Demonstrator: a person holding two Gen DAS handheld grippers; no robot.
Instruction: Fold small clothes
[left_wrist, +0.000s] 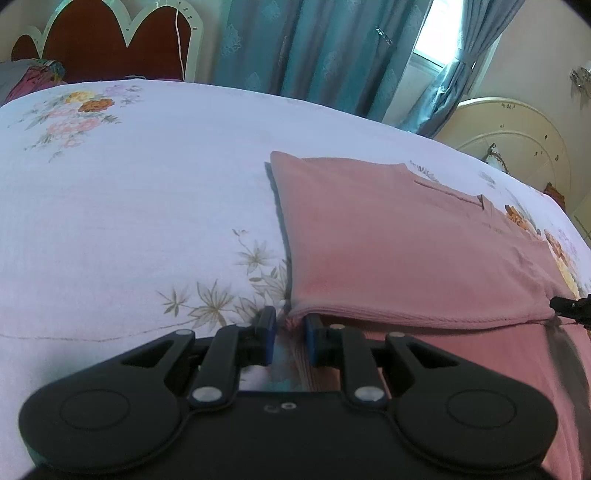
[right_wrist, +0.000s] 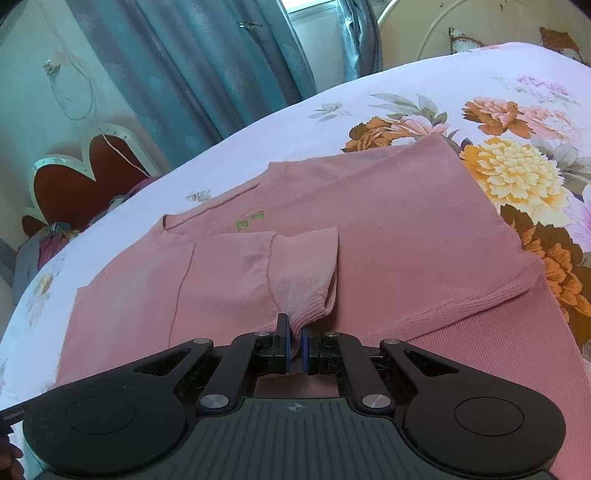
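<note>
While a floral bedsheet (right_wrist: 424, 85) covers the bed, a pink knit top (right_wrist: 388, 229) lies partly folded across it, its neckline toward the far side before teal curtains (right_wrist: 192, 66). The right gripper (right_wrist: 294, 345) pinches the ribbed cuff of a sleeve (right_wrist: 306, 269) folded over the top's middle. At the garment's near left corner, the left gripper (left_wrist: 290, 332) has its 2 pads closed narrowly on the folded hem (left_wrist: 406, 314).

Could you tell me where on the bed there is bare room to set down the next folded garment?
Bare floral sheet lies left of the pink top, up to the headboard. The right side is crowded: the top nearly reaches the bed's edge.
</note>
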